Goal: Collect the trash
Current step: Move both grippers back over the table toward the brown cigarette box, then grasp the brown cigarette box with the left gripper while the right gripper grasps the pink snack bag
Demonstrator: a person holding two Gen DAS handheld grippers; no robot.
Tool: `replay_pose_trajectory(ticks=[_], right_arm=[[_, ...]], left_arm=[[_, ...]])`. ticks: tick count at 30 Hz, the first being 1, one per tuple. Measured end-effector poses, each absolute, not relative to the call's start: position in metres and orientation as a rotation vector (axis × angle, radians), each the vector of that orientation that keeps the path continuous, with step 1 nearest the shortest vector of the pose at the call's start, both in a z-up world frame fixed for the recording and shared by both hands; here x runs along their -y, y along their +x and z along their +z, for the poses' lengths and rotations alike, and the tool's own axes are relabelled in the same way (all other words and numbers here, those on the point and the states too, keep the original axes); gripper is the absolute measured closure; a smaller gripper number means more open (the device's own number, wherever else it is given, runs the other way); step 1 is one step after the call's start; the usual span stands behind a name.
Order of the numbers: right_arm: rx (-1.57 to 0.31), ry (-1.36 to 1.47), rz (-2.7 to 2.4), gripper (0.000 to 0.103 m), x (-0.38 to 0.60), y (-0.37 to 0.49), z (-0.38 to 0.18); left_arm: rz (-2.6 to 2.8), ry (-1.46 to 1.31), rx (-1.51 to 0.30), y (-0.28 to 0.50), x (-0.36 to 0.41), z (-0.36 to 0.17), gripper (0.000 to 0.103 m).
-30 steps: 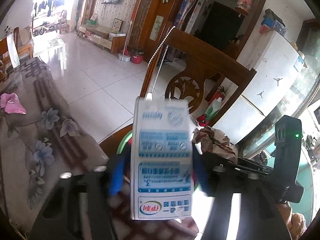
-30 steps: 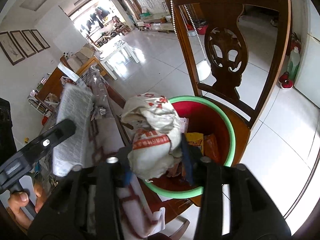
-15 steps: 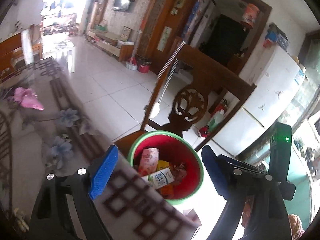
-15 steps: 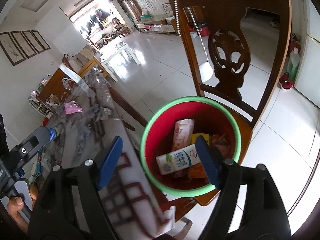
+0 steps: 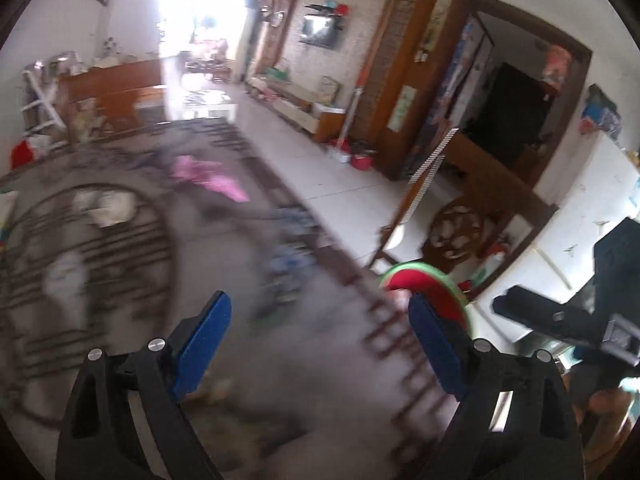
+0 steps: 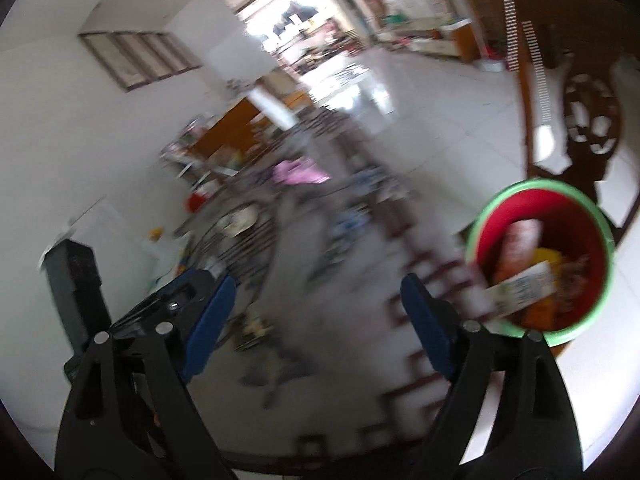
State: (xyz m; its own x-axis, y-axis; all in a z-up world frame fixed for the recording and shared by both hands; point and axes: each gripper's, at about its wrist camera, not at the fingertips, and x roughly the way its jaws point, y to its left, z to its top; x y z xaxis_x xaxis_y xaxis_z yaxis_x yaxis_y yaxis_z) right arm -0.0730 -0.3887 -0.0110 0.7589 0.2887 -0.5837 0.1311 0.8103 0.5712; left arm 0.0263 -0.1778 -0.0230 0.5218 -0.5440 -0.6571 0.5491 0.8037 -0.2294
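Trash sits in the bucket right of the right gripper; both grippers opening, empty; pink scrap ahead of the left gripper remains.

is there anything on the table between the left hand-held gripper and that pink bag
Nothing visible blocks it. The left hand-held gripper has its jaws opening with nothing between them, and only blurred patterned tablecloth lies between it and the pink bag. The crumpled white paper sits off to the left.
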Motion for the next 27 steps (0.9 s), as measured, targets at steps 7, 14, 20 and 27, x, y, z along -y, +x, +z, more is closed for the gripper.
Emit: replay_pose_trajectory(ticks=[7, 14, 20, 27], right_arm=[[-0.761, 0.539, 0.087, 0.018, 0.354, -0.068, -0.017], [-0.771, 0.575, 0.092, 0.018, 0.36, -0.069, -0.022], [-0.782, 0.58, 0.113, 0.018, 0.36, -0.066, -0.025], [-0.796, 0.577, 0.124, 0.018, 0.358, -0.063, -0.027]], left_arm=[[-0.506, 0.14, -0.867, 0.044, 0.102, -0.057, 0.017], [-0.595, 0.344, -0.945, 0.049, 0.128, -0.101, 0.017], [-0.608, 0.482, -0.967, 0.058, 0.152, -0.121, 0.018], [-0.653, 0.437, -1.086, 0.072, 0.151, -0.136, 0.026]])
